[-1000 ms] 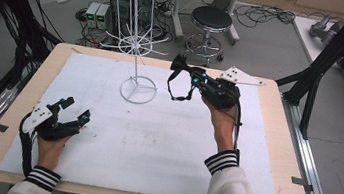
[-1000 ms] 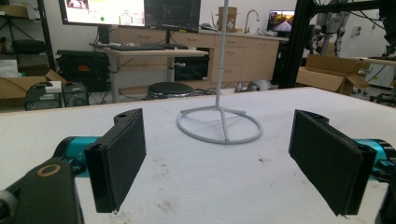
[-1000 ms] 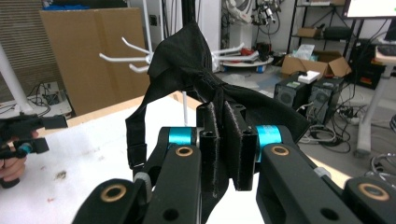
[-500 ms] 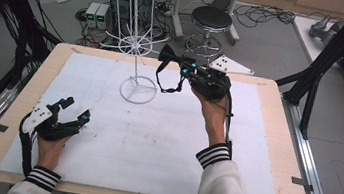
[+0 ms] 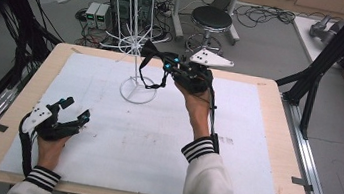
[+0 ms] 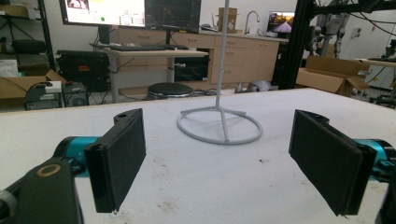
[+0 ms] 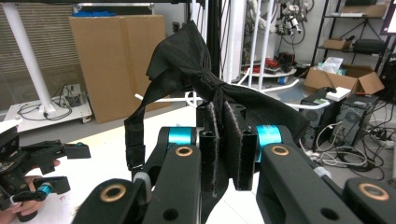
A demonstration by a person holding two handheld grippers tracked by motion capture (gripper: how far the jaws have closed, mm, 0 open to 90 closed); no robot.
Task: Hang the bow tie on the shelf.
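Bow tie (image 7: 187,56): matt black cloth. Rack (image 5: 139,72): smooth white-coated wire. Table (image 5: 275,141): pale wood edges w/ matt white sheet (image 5: 119,140), scuffed. Right gripper (image 7: 223,140) pads (image 7: 236,144): rough black felt-like.

We're looking along the left gripper (image 6: 217,170), its two black padded jaws spread wide just above the scuffed white table top (image 6: 196,186); past them stands a white wire stand with a ring base (image 6: 220,125)

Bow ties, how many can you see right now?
1. The black bow tie is clamped in the right gripper, held up beside the white wire rack. None seen elsewhere.
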